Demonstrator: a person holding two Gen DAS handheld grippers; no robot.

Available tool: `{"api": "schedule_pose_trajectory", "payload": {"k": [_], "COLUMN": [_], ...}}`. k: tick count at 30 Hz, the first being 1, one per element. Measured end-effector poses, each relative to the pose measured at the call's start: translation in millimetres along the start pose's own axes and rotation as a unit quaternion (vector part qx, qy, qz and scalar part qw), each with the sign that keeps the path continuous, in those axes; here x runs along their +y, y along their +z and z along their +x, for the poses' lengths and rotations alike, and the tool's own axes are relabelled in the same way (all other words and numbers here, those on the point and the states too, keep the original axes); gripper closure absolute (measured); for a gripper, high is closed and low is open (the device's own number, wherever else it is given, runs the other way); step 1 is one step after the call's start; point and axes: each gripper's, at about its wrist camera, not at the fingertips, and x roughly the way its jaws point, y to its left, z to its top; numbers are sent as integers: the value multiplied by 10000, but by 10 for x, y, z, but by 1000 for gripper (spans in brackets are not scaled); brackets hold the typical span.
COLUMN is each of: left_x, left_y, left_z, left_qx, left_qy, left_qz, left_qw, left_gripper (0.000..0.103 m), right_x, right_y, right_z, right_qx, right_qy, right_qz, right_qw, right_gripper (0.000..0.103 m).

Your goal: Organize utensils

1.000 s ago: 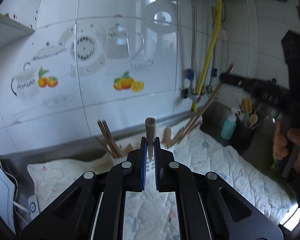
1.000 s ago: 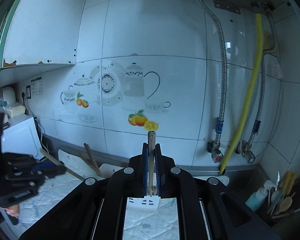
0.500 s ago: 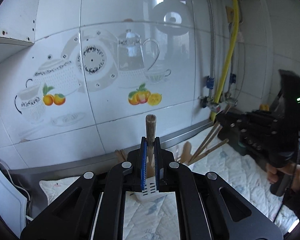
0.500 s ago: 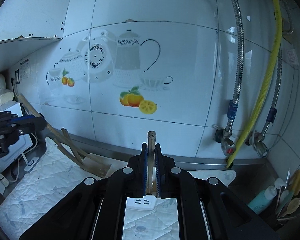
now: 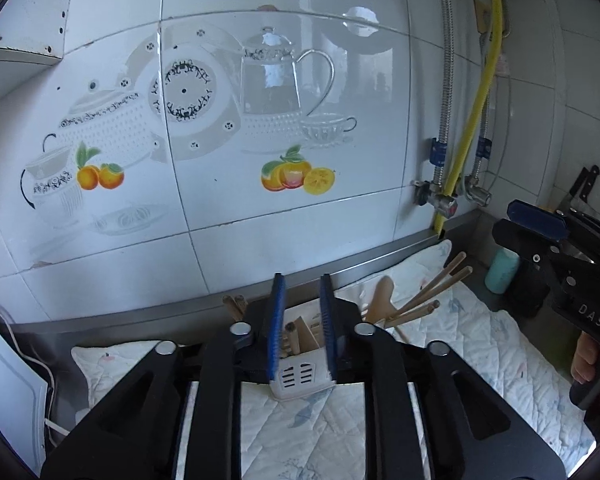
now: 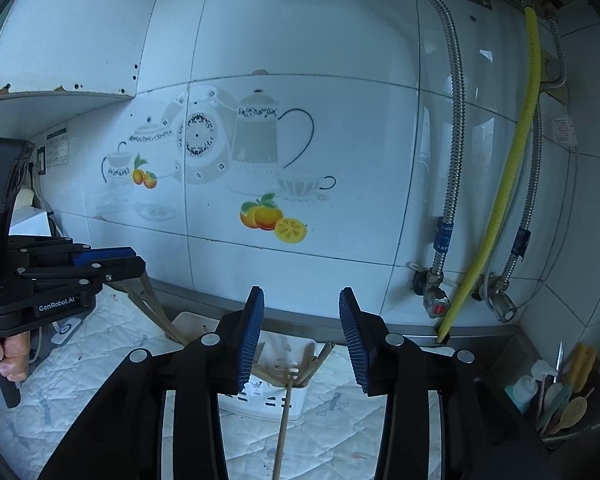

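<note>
A white slotted utensil holder stands on the quilted mat with several wooden utensils in it. My left gripper hovers just above it. Its jaws are opening, and a wooden handle sits below them in the holder, free of the pads. In the right wrist view the holder lies under my right gripper, whose jaws are also opening. A thin wooden stick leans out of the holder toward the camera, untouched by the pads. Each view shows the other gripper at its edge: right gripper, left gripper.
The quilted mat covers the counter below the tiled wall. More wooden utensils lean out to the right. A teal bottle and a dark pot of spoons stand at the right. A yellow hose and metal pipes run down the wall.
Both grippers were shut on upright wooden handles; now both sets of jaws stand apart and the handles have dropped into the holder. Both grippers have closed in over the holder.
</note>
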Motion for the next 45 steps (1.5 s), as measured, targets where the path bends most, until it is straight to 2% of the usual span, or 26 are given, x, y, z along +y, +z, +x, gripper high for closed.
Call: {"api": "schedule_pose_trajectory", "payload": {"k": [1, 3, 14, 19, 26, 30, 33, 38, 45], "left_x": [-11, -23, -104, -145, -147, -98, -54, -22, 47], "left_y": [-8, -28, -119, -218, -443, -544, -622, -743, -932], "left_z": [-39, -127, -500, -607, -620, -633, -641, -631, -615], "left_qx": [-35, -114, -364, -447, -343, -334, -327, -264, -155], "left_qy": [30, 26, -20, -103, -195, -228, -241, -251, -245], "left_qz": [24, 18, 87, 102, 22, -85, -174, -229, -368], "left_qw": [10000, 9999, 9993, 9989, 9992, 9991, 9990, 9991, 9989], "left_gripper": [74, 71, 70, 66, 61, 50, 50, 49, 47], "right_x": [1, 9, 70, 66, 125, 139, 144, 146, 99], "right_y": [-2, -15, -168, -461, -1236, -1700, -2000, -2341, -2630], "right_z": [-43, -136, -464, -545, -503, -440, -382, -270, -123], "right_qx": [-23, -70, -52, 142, 851, 1366, 1681, 2054, 2452], "right_qy": [5, 36, 71, 164, 289, 408, 426, 293, 44], "right_qz": [18, 70, 93, 237, 472, 726, 895, 979, 992], "right_qw": [10000, 9999, 9999, 9995, 9948, 9871, 9808, 9733, 9644], "right_gripper": [63, 63, 63, 64, 74, 80, 84, 85, 86]}}
